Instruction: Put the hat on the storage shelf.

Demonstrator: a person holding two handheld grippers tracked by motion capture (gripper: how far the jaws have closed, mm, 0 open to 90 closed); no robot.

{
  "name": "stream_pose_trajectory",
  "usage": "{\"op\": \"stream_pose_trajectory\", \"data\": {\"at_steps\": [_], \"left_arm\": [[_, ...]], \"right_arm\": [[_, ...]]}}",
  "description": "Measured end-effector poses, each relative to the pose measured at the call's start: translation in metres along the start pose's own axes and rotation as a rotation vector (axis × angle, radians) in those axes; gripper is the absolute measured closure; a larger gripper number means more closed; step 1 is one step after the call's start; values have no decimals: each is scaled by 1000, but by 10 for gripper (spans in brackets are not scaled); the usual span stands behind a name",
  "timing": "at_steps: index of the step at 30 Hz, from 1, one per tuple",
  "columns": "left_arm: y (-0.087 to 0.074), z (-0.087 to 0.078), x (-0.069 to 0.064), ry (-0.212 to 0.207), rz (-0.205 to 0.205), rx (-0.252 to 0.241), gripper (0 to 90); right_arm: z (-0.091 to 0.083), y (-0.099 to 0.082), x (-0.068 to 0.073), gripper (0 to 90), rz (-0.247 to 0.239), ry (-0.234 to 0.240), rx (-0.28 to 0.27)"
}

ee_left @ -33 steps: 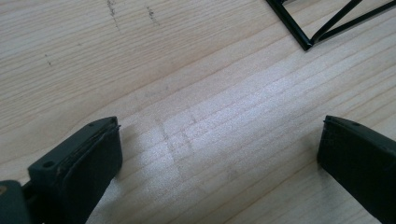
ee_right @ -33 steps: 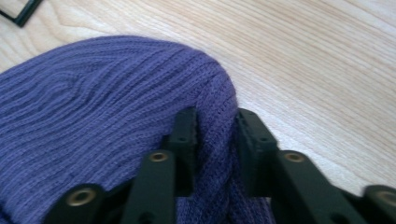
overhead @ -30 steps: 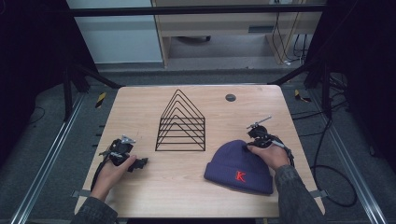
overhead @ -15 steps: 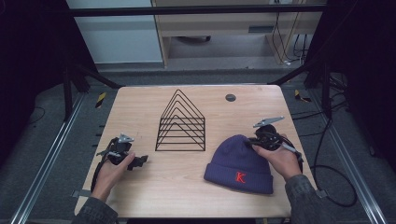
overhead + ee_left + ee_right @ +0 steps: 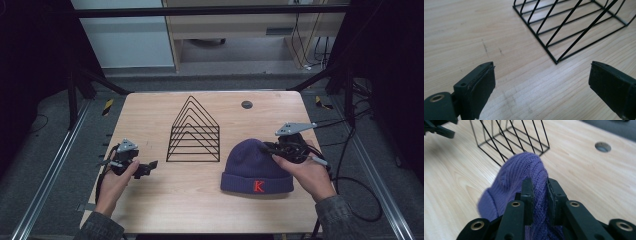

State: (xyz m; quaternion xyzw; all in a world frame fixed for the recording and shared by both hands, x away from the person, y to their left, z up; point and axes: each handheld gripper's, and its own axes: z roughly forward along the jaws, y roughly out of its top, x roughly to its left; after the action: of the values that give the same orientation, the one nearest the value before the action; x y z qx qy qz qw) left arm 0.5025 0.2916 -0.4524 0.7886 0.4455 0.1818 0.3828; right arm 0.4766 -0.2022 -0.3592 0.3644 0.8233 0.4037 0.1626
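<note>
A purple knit beanie with a red K on its cuff lies on the wooden table's right half. My right gripper is shut on a fold of the beanie near its crown, lifting that part slightly; the knit is pinched between both jaws. My left gripper rests low over the table at the left, open, with bare wood between its fingers. A black wire rack of triangular dividers stands at the table's middle, its near corner just ahead of the left gripper.
A round cable hole sits in the table behind the beanie, also seen as the hole in the right gripper view. Cables trail off the table's right edge. Metal frame rails run along both sides on the floor.
My right gripper has closed on the beanie's crown and pulled it up and toward the right. The left gripper has stayed in place, open.
</note>
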Motion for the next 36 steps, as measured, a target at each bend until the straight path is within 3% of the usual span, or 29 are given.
{"op": "stream_pose_trajectory", "data": {"at_steps": [3,5,6,12,18,27,32,36], "left_arm": [[9,-8,-2,-23,-13,-23,66],[15,-13,-2,-101,-45,-24,75],[18,-17,-1,-112,-47,-32,71],[41,-37,3,-53,39,-43,71],[65,-50,2,-44,87,-54,73],[109,-71,-13,-85,92,-110,72],[130,-70,-25,-79,127,-106,76],[142,-66,-33,-85,145,-115,96]], "right_arm": [[-9,10,2,774,-17,6,-19],[-15,17,2,774,-26,8,-33],[-18,21,2,774,-33,5,-37],[-31,46,-3,774,-69,-12,-80],[-30,74,-11,773,-74,-32,-111],[-34,120,-7,772,-80,-74,-183],[-34,144,-4,772,-52,-84,-218],[-31,162,1,772,-68,-81,-225]]}}
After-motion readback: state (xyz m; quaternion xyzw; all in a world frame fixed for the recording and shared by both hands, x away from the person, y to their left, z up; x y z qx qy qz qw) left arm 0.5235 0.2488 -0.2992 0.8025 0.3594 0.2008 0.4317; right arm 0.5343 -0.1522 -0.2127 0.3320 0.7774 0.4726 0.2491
